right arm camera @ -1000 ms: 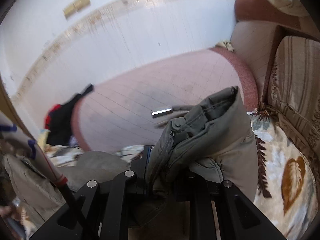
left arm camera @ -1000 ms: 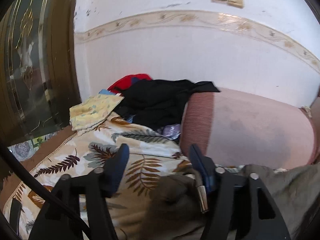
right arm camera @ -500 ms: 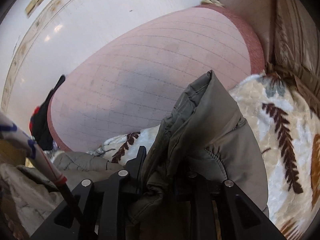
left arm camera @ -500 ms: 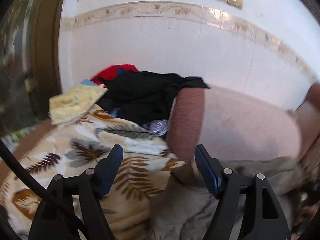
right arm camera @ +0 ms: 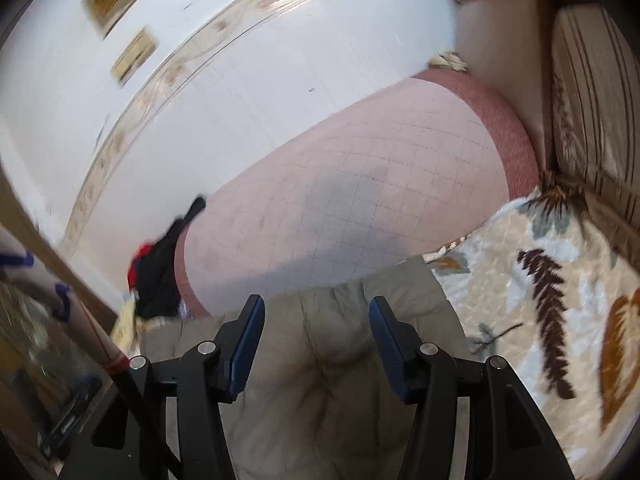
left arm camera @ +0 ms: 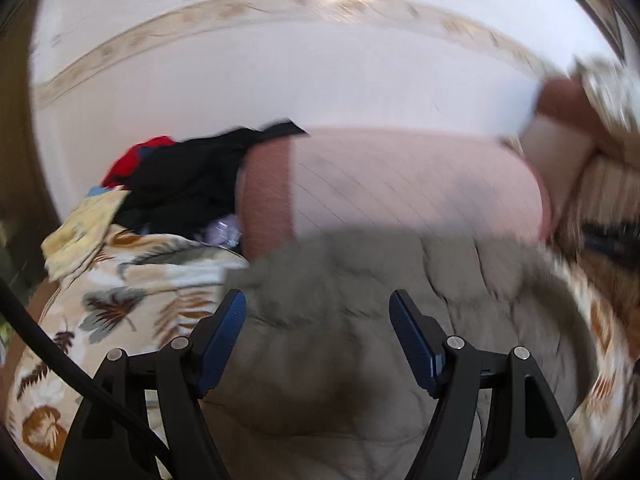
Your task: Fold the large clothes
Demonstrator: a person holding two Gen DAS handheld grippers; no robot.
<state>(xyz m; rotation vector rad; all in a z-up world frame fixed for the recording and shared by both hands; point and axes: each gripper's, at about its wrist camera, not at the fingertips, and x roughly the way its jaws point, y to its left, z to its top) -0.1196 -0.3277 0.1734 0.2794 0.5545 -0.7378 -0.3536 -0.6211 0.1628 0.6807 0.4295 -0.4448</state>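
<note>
A large olive-grey padded jacket [left arm camera: 360, 280] lies flat on the leaf-patterned blanket [left arm camera: 132, 292], against the pink sofa arm [left arm camera: 400, 184]. It also shows in the right wrist view [right arm camera: 320, 360]. My left gripper [left arm camera: 318, 312] is open and empty, just above the jacket. My right gripper [right arm camera: 316, 316] is open and empty too, over the jacket's edge near the pink sofa arm [right arm camera: 360, 184]. Both views are blurred by motion.
A pile of black and red clothes [left arm camera: 192, 176] and a folded yellow cloth [left arm camera: 84, 224] lie at the back left. A striped sofa cushion [right arm camera: 592, 100] stands at the right. The blanket [right arm camera: 560, 300] spreads to the right. The white wall [left arm camera: 280, 80] is behind.
My right gripper has let go of the jacket and opened; the jacket now lies flat. My left gripper has swung right over the jacket, still open.
</note>
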